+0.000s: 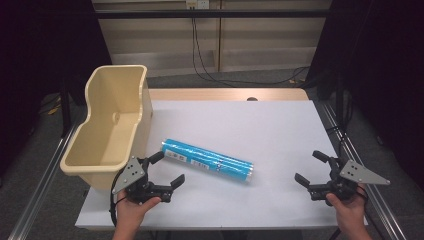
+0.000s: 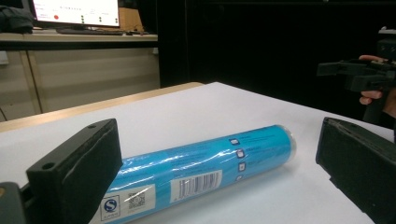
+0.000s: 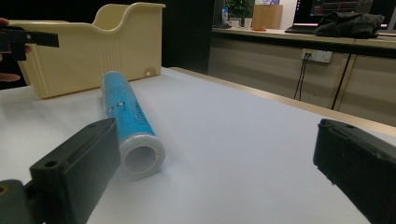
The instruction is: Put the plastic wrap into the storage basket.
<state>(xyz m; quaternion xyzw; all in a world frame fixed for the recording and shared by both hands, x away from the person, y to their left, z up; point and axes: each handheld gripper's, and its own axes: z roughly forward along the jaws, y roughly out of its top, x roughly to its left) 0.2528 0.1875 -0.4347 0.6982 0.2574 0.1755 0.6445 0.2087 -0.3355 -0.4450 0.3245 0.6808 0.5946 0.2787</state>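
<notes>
The blue roll [image 1: 207,160] lies on its side across the middle of the high view, on the white table [image 1: 280,135], its upper-left end near the cream bin [image 1: 112,125] at the left of the frame. The left gripper [image 1: 170,169] sits just beside that end with jaws spread wide and holding nothing, and the right gripper [image 1: 311,169], equally wide and empty, waits well apart at lower right. To take the roll cleanly, I would bring the left jaws square across its round body (a slanted grip would likely let the slick wrapper slide) and close near its middle, so it lifts level toward the bin.
</notes>
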